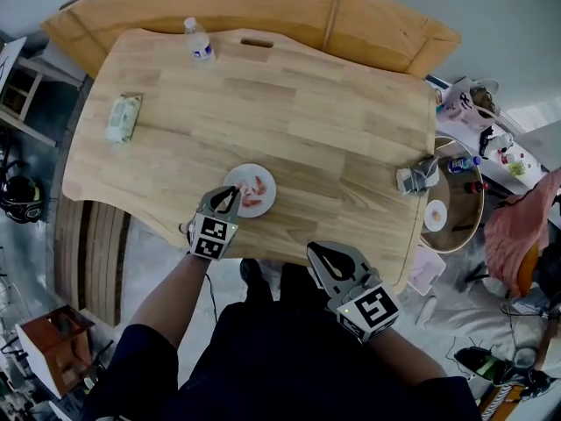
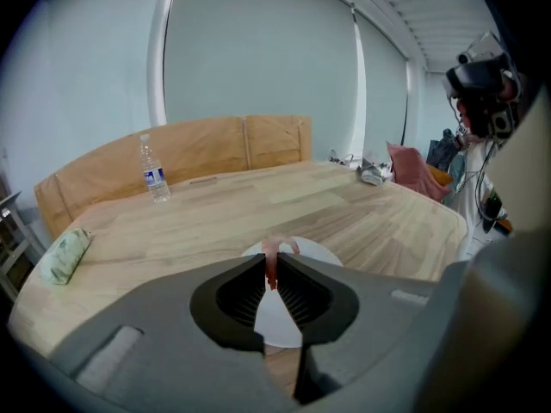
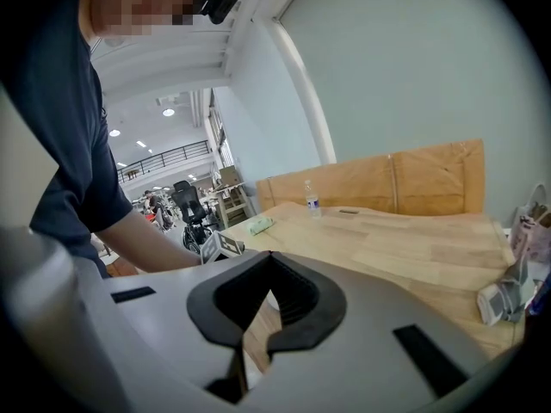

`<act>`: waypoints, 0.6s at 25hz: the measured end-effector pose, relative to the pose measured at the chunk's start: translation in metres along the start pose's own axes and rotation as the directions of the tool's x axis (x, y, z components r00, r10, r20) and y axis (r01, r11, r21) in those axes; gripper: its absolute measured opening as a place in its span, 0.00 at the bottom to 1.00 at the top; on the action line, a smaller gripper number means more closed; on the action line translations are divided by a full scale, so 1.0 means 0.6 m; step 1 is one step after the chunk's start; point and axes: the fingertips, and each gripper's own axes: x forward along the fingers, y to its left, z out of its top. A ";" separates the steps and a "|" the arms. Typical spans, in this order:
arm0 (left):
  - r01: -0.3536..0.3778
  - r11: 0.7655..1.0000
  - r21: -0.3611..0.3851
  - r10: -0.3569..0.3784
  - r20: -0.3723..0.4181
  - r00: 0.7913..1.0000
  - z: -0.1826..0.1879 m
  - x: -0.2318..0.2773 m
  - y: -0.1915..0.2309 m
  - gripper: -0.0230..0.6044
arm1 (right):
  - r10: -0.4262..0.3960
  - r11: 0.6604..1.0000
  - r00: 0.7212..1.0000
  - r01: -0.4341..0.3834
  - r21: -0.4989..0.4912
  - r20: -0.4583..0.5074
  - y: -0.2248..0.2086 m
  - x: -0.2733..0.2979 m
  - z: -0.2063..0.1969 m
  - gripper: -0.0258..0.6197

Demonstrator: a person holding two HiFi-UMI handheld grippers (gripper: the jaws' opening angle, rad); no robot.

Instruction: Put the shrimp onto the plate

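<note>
Near part of the plate [image 2: 320, 250] hidden behind the left gripper [image 2: 272, 263], whose jaws, closed on the shrimp [image 2: 275, 248], cover part of it; bottle [image 2: 154, 172] label too small to read

Pink curled shrimp [image 2: 281, 245] pinched between left gripper [image 2: 271, 256] tips, hanging over white round plate [image 2: 323, 252] just beyond tips.
</note>
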 end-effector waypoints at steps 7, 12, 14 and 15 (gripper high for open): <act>0.010 1.000 0.024 -0.008 -0.072 0.997 -0.042 0.043 0.015 0.11 | -0.009 1.000 1.000 0.009 0.009 -0.021 -0.010 -0.002 -0.012 0.05; 0.009 1.000 0.020 -0.006 -0.116 0.993 -0.074 0.065 0.017 0.11 | -0.022 0.999 0.999 0.023 0.025 -0.042 -0.020 -0.003 -0.020 0.05; 0.013 0.999 0.029 -0.010 -0.115 0.993 -0.074 0.070 0.014 0.11 | -0.027 0.999 0.998 0.028 0.032 -0.051 -0.023 -0.003 -0.024 0.05; 0.016 0.999 0.037 -0.012 -0.114 0.993 -0.073 0.073 0.012 0.11 | -0.026 0.999 0.998 0.028 0.030 -0.056 -0.024 -0.002 -0.026 0.05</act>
